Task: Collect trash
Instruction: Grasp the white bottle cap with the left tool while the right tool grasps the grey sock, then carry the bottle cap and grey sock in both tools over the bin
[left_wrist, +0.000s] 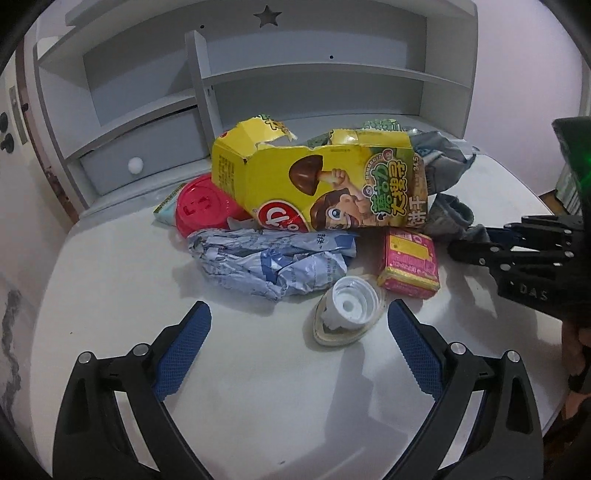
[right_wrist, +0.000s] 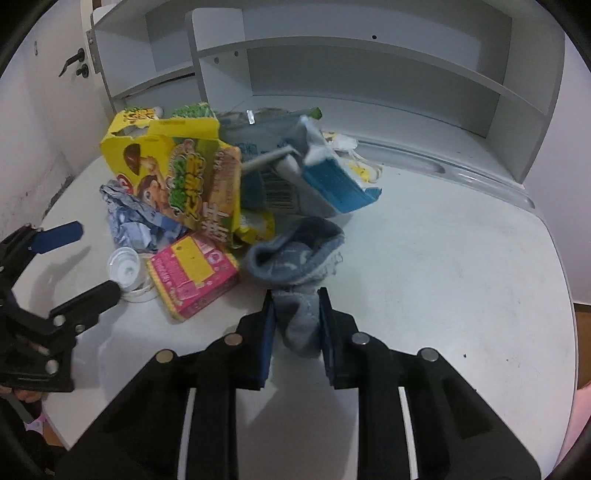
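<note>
Clearly little of the collecting is done: the trash is heaped together on the white desk (right_wrist: 461, 258), and no bin or bag is seen in either view. One item is in hand. A grey-blue sock (right_wrist: 295, 258) at the near edge of the heap is pinched by its end between the narrowed pads of the right gripper (right_wrist: 296, 325). The left gripper (left_wrist: 299, 343) is held wide and empty, with a white bottle cap (left_wrist: 349, 308) just ahead of its fingers. Still left lying are a torn yellow snack box (left_wrist: 317, 184), a crumpled silver wrapper (left_wrist: 273, 262), a small pink box (left_wrist: 408, 264) and a red lid (left_wrist: 201, 206). The red lid is shown only by the left wrist view; a blue and white carton (right_wrist: 332, 177) behind the sock is shown only by the right.
</note>
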